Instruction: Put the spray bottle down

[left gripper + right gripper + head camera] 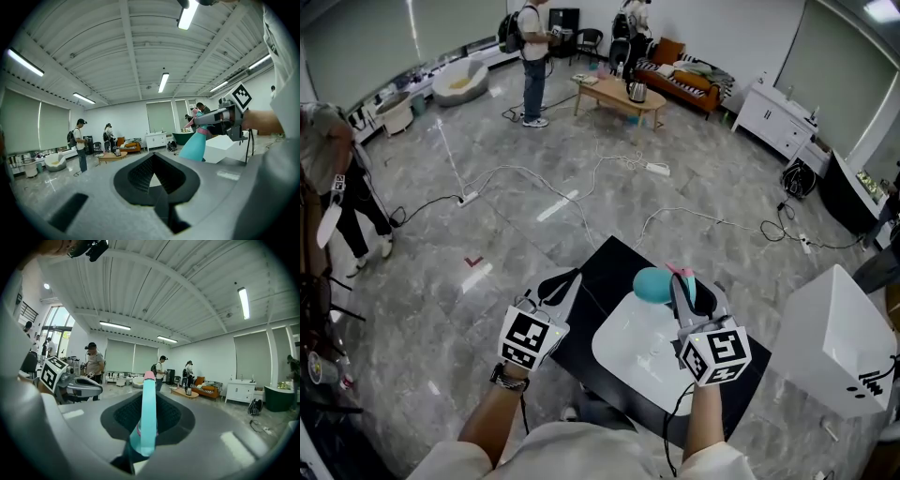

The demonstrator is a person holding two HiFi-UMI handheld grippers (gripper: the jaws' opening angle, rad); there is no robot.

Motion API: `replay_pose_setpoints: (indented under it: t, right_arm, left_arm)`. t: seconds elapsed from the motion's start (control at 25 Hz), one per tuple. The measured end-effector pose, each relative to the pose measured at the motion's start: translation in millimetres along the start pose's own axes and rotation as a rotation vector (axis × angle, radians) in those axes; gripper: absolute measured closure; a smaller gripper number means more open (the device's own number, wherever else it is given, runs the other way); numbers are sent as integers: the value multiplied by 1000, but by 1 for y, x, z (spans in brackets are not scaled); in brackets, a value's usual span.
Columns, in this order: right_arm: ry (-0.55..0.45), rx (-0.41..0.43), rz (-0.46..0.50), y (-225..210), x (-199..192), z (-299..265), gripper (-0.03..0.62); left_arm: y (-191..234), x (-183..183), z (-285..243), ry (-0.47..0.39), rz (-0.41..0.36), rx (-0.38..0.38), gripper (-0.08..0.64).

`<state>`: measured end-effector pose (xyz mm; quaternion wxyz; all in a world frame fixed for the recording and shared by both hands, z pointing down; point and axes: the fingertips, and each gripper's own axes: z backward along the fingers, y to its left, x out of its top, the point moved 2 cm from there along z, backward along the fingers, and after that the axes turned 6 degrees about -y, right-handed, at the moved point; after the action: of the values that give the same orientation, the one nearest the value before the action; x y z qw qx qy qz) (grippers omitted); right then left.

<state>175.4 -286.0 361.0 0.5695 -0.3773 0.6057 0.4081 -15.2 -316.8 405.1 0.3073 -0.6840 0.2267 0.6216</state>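
The spray bottle (652, 285) has a teal body and a pink collar. My right gripper (682, 284) is shut on its neck and holds it upright over the far edge of a white tray (623, 361). In the right gripper view the bottle's teal head (148, 413) stands between the black pads. The left gripper view shows the bottle (194, 145) at the right, with the right gripper (218, 117) on it; its base is hidden. My left gripper (566, 282) hovers left of the tray, jaws shut with nothing in them (152, 157).
The tray lies on a black table (605, 262). A white box (834, 342) stands to the right of it. Cables run over the grey floor (581, 202). People stand far off by a coffee table (619, 94) and a sofa.
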Motion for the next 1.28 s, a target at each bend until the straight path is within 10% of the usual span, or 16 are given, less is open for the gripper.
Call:
replay_pose_setpoints:
  t: [1.28]
  right_arm:
    - [291,106,-11,-81,-191,-218,523]
  left_arm:
    - [83,-127,-121,131,143,60,560]
